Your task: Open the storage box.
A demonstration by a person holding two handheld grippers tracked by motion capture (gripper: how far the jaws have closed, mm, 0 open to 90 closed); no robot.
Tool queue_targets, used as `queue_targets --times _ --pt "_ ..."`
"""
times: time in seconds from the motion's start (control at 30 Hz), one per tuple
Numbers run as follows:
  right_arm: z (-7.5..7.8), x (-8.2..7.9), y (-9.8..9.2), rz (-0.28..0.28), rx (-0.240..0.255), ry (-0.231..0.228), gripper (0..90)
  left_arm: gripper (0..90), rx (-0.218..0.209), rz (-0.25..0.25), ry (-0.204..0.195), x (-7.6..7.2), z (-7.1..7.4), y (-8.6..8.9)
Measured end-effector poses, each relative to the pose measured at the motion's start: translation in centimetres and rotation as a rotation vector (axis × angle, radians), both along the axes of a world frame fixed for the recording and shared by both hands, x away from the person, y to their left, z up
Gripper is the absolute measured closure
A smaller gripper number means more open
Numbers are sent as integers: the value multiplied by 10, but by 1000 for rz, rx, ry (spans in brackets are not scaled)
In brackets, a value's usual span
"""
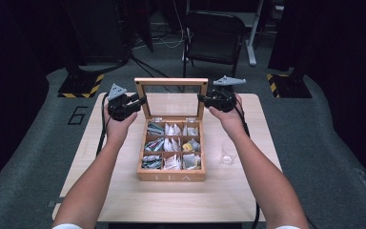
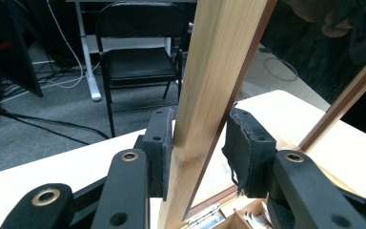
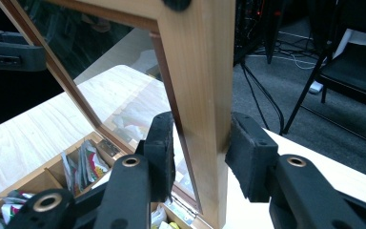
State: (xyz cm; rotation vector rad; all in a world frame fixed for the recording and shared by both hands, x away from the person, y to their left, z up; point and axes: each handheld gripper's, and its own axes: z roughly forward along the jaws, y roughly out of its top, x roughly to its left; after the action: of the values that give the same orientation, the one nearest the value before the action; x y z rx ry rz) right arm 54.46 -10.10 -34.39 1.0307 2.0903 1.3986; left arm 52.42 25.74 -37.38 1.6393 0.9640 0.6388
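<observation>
**Both tongs at the lid's side rails**

From the high view I see the tea box (image 1: 171,175) at the middle of the desk (image 1: 124,200), its glass-paned lid (image 1: 171,82) standing upright at the box's 12 o'clock edge; the nine compartments hold tea bags (image 1: 171,145). My left tongs (image 1: 142,101) sit at the lid's 9 o'clock rail, my right tongs (image 1: 202,98) at its 3 o'clock rail; a hand grips each, forearms coming in from 6 o'clock.

In the left gripper view the lid's rail (image 2: 209,95) rises between the jaws; the left pad (image 2: 161,152) touches the wood, the other pad stands just off it, so these tongs are parted around the rail, not clenched.

In the right gripper view the rail (image 3: 202,105) again stands between the jaws; both pads sit against it or nearly so; I cannot tell whether they press it.

A small clear cup (image 1: 227,151) stands on the desk at the box's 3 o'clock; a black chair (image 1: 214,36) stands on the floor beyond the desk at 12 o'clock.
</observation>
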Motion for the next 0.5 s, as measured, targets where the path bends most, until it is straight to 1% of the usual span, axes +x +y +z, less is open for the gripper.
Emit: queue_targets --times 0.07,0.13,0.17,0.27,0.33,0.37,0.4,0.43,0.47,0.5 --pt "-1 0 0 0 -1 0 614 628 -3 -1 -1 1 0 0" --pt "-3 2 1 3 -13 -7 608 629 -8 1 -1 1 -1 0" --pt "-7 4 2 0 -20 0 606 629 -9 -1 -3 2 -1 1" --pt "-10 5 2 -1 -22 5 607 629 -8 -4 1 3 -1 1" --pt "-14 7 2 6 -27 3 607 628 -17 -4 1 4 -1 1" --pt "-14 7 2 6 -27 3 607 628 -20 -4 3 4 -1 2" --pt "-15 7 2 2 -20 8 607 628 -24 -3 4 4 -1 2" --pt "-17 8 2 4 -19 10 607 628 -38 1 7 5 -2 1" --pt "-19 9 2 2 -22 21 607 628 -40 3 4 5 -2 1" --pt "-19 9 2 2 -22 21 607 628 -40 2 5 6 -2 1"
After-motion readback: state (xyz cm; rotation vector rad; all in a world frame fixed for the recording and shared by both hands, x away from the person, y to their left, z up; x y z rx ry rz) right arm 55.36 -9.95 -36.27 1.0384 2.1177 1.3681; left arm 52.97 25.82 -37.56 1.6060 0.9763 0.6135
